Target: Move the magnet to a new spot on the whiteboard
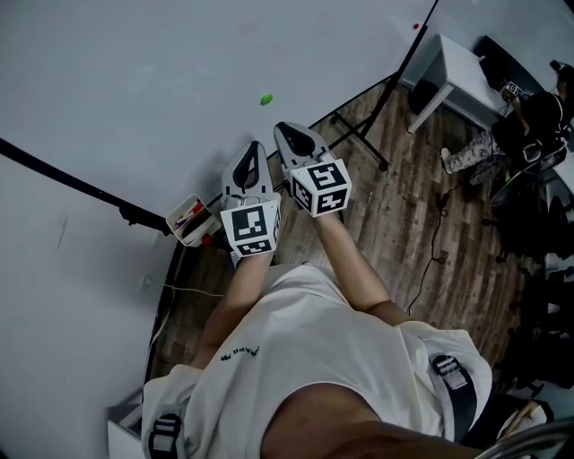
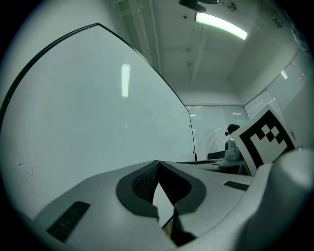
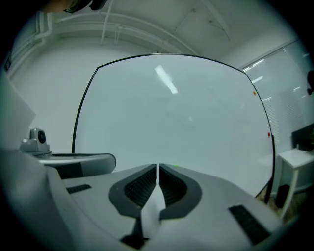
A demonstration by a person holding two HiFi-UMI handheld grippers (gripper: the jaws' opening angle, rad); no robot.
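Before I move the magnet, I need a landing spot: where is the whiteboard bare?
The white whiteboard is bare nearly everywhere: the wide stretch left of the small green magnet, and the span between it and the tiny red magnet at the far edge. Crowded only around the bottom-edge white marker tray.

I've got the head view looking steeply down the whiteboard; left gripper view skims along it, right gripper view faces it squarely, both near.
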